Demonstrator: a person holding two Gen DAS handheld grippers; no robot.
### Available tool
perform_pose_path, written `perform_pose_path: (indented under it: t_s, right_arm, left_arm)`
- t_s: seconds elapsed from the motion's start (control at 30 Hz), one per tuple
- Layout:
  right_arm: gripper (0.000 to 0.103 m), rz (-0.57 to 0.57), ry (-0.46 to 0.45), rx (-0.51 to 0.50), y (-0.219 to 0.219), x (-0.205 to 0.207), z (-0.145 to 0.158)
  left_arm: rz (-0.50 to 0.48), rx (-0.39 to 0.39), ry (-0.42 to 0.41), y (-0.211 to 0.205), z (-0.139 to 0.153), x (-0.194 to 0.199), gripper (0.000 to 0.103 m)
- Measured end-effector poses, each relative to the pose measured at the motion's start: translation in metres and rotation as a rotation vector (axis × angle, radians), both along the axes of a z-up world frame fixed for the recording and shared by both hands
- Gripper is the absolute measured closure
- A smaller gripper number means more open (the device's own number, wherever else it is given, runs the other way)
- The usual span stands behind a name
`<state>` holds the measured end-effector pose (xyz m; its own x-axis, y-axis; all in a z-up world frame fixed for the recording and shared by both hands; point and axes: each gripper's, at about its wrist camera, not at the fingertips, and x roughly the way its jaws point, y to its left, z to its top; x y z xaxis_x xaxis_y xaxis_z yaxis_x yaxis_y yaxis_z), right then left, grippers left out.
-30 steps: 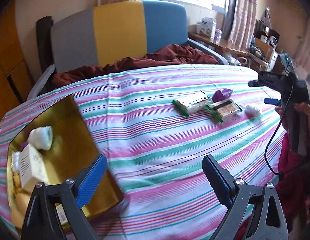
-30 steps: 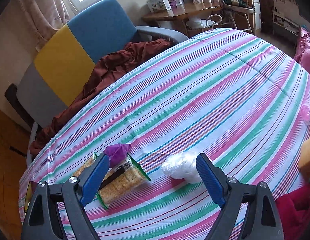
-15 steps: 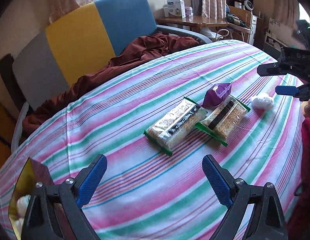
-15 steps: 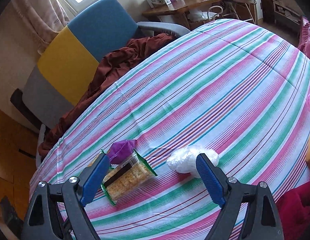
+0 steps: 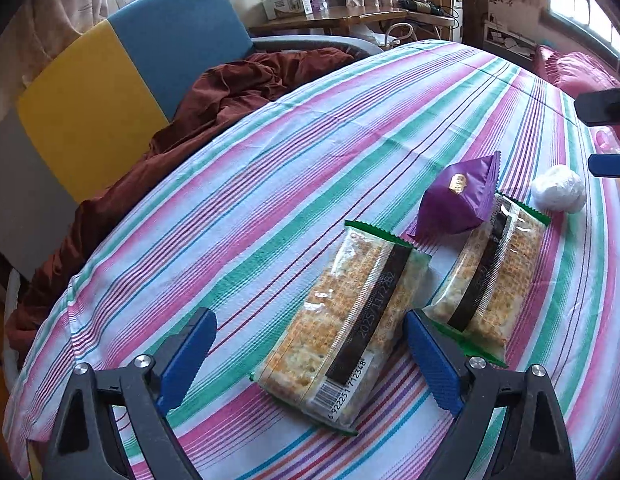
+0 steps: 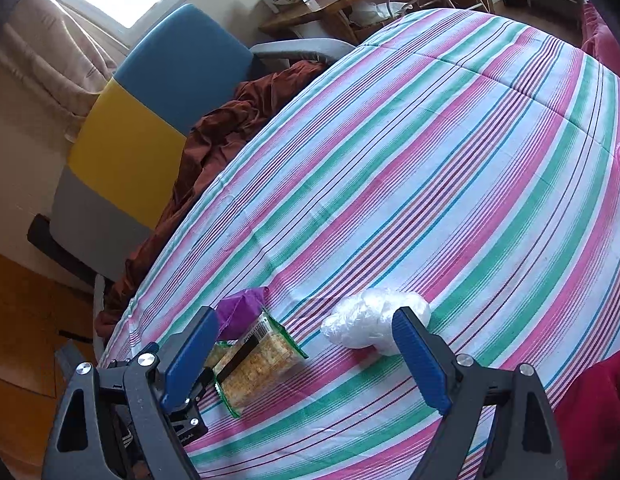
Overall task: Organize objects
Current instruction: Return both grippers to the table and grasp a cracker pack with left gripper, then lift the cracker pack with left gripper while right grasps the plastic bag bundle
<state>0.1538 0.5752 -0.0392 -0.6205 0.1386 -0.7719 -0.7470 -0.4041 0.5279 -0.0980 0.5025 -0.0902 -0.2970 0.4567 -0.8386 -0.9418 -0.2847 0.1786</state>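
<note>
Two clear cracker packs with green ends lie on the striped cloth: the near pack sits between my left gripper's open blue fingers, the far pack just right of it. A purple pouch leans on the far pack. A white crumpled plastic ball lies beyond. My right gripper is open and empty, above the ball and the far pack; its fingertips show at the left view's right edge.
The striped tablecloth covers a round table. A blue, yellow and grey chair with a brown cloth stands behind it. A wooden desk with boxes is further back. The left gripper's body shows low left in the right view.
My left gripper swung right, away from the gold tray, and moved in close until the near cracker pack lies between its fingers. My right gripper has shifted slightly nearer the white ball.
</note>
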Motion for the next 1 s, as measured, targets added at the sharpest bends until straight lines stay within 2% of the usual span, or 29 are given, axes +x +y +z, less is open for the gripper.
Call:
perform_pose_path:
  t_s: [0.07, 0.13, 0.2, 0.23, 0.3, 0.37, 0.67, 0.8, 1.0]
  right_arm:
    - [0.013, 0.003, -0.008, 0.009, 0.0, -0.001, 0.0]
    - [0.013, -0.002, -0.012, 0.013, 0.0, 0.0, 0.0]
    - [0.013, -0.017, -0.016, 0.014, 0.003, 0.002, 0.0]
    - [0.013, -0.026, -0.019, 0.012, 0.004, 0.004, -0.001]
    - [0.013, -0.051, -0.023, 0.004, 0.009, 0.008, -0.003]
    - [0.013, -0.08, -0.026, -0.002, 0.013, 0.014, -0.004]
    - [0.013, -0.23, -0.023, -0.09, 0.034, 0.043, -0.019]
    - [0.013, -0.175, -0.06, -0.097, 0.032, 0.03, -0.024]
    - [0.013, -0.074, -0.172, -0.05, 0.023, 0.003, -0.029]
  left_arm:
    - [0.002, 0.014, -0.014, 0.004, -0.003, 0.0, 0.012]
    - [0.022, 0.023, -0.063, 0.006, -0.003, -0.002, 0.02]
    - [0.041, 0.035, -0.109, 0.004, -0.004, -0.002, 0.033]
    - [0.05, 0.042, -0.122, 0.002, -0.003, 0.0, 0.037]
    - [0.08, 0.052, -0.125, -0.005, -0.002, 0.006, 0.049]
    - [0.117, 0.063, -0.136, -0.013, -0.001, 0.011, 0.054]
    - [0.248, 0.098, -0.148, -0.074, 0.0, 0.051, 0.055]
    - [0.269, 0.124, -0.139, -0.108, 0.0, 0.08, 0.055]
    - [0.281, 0.164, -0.157, -0.142, -0.001, 0.11, 0.054]
